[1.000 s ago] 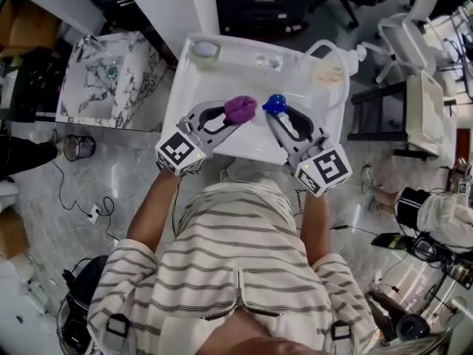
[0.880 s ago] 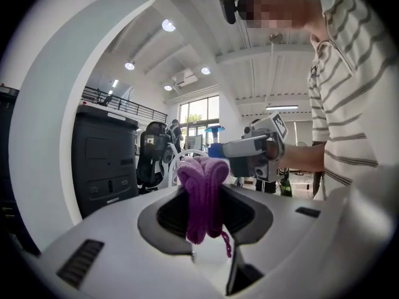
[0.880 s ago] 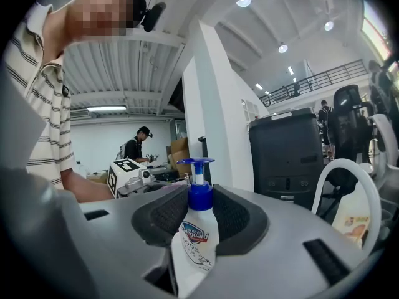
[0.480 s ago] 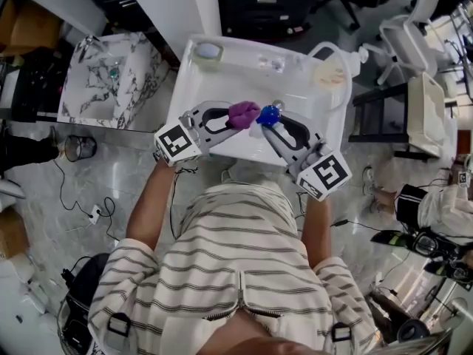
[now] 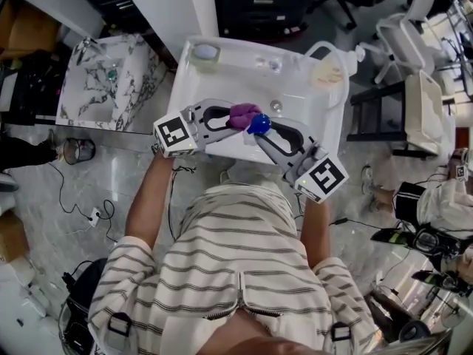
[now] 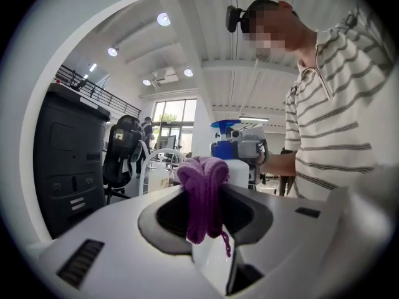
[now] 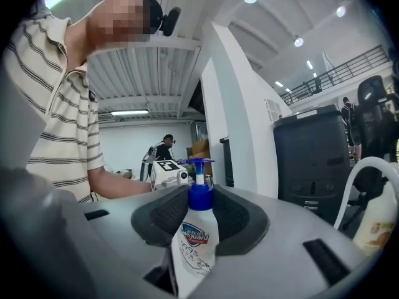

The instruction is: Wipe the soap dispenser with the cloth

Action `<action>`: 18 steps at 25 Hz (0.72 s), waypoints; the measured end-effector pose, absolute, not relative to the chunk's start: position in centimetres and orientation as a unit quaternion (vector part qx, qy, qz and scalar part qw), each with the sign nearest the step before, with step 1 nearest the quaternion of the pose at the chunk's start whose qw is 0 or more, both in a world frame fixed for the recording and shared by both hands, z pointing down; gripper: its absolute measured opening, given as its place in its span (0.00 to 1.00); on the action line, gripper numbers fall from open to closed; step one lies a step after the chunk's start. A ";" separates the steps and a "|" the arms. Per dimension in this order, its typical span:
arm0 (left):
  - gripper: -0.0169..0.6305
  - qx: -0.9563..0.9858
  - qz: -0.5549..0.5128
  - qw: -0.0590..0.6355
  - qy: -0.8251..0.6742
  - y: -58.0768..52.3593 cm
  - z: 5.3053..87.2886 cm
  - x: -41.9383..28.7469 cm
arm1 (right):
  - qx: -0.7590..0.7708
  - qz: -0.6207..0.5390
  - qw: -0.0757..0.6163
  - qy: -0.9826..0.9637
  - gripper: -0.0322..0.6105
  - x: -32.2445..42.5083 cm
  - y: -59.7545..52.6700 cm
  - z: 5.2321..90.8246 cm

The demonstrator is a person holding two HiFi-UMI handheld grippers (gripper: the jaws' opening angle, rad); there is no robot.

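Observation:
A white soap dispenser [image 7: 192, 245] with a blue pump top [image 5: 258, 123] stands upright between the jaws of my right gripper [image 5: 260, 129], which is shut on its body. My left gripper [image 5: 238, 115] is shut on a bunched purple cloth [image 5: 244, 114] [image 6: 204, 185]. In the head view both are held over the white sink [image 5: 222, 76], and the cloth touches the blue pump from the left. From the left gripper view the dispenser [image 6: 232, 157] stands right behind the cloth. The bottle's lower part is hidden by the jaws.
On the sink's back rim are a round dish [image 5: 206, 51], a tap [image 5: 269, 63] and a pale soap bottle [image 5: 329, 73]. A marble-patterned counter [image 5: 103, 80] lies to the left. White chairs [image 5: 403, 32] stand at the right. My striped shirt fills the lower head view.
Both grippers drew together: the dispenser moved left and the cloth moved right until they met over the sink. The gap seen a second ago between cloth and pump has closed.

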State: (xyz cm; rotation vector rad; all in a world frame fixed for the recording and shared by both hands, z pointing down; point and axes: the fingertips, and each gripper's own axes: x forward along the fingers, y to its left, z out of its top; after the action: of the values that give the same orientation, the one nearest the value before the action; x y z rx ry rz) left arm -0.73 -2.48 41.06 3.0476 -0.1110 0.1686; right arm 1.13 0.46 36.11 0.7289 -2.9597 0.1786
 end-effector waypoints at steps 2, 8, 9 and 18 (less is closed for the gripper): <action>0.21 0.997 0.056 0.050 -0.021 -2.2 41.3 -0.6 | 0.230 0.058 0.039 -0.971 0.26 0.8 0.9 35.9; 0.21 0.996 0.063 0.064 0.012 -1.9 41.8 -0.2 | 0.211 0.059 0.028 -0.975 0.26 0.3 1.5 35.2; 0.21 0.995 0.066 0.066 0.015 -1.8 42.0 -0.2 | 0.209 0.060 0.027 -0.976 0.26 0.3 1.6 35.2; 0.21 0.991 0.077 0.101 0.034 -1.3 43.8 0.1 | 0.191 0.078 -0.004 -0.978 0.26 0.5 1.8 34.7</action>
State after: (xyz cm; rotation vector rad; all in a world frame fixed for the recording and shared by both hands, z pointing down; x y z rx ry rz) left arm 0.06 -1.33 43.82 2.9287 0.1019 0.2290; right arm 0.53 1.82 34.68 0.6016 -3.0822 0.2456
